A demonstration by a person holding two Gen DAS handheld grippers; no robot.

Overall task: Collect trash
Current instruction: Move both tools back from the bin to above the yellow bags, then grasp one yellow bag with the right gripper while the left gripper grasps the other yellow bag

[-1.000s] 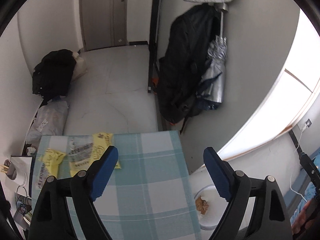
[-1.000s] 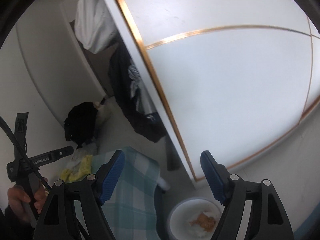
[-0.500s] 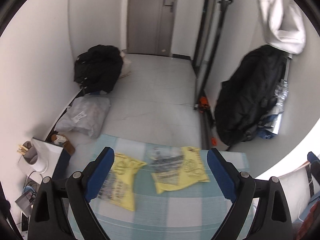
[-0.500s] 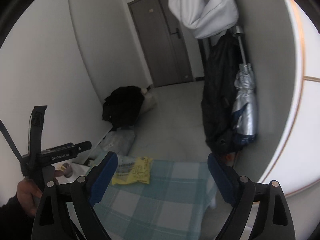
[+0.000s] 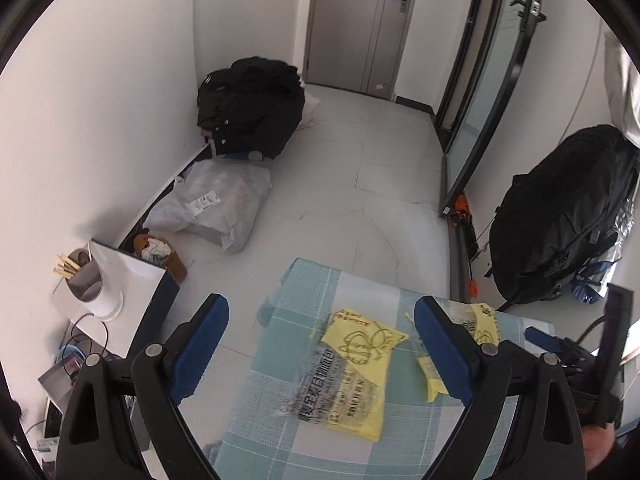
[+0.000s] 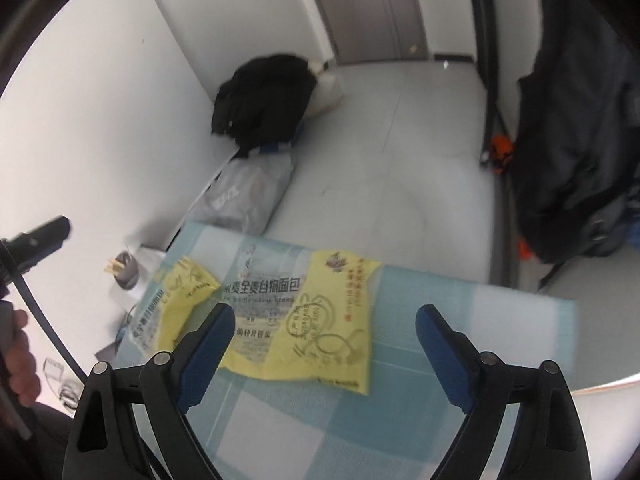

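Observation:
Two empty yellow and clear bread wrappers lie flat on a table with a blue checked cloth. In the left wrist view one wrapper lies between my fingers and the other shows behind the right finger. My left gripper is open and empty above the near wrapper. In the right wrist view the larger wrapper and the smaller one lie just beyond my right gripper, which is open and empty above the cloth.
On the floor past the table lie a black coat pile and a grey parcel bag. A black backpack hangs at the right. A white cup with chopsticks stands on a low box at the left. A door is at the back.
Both grippers have swung left and down from the wall and bin side toward the table. The wrappers now sit close in front of both open grippers.

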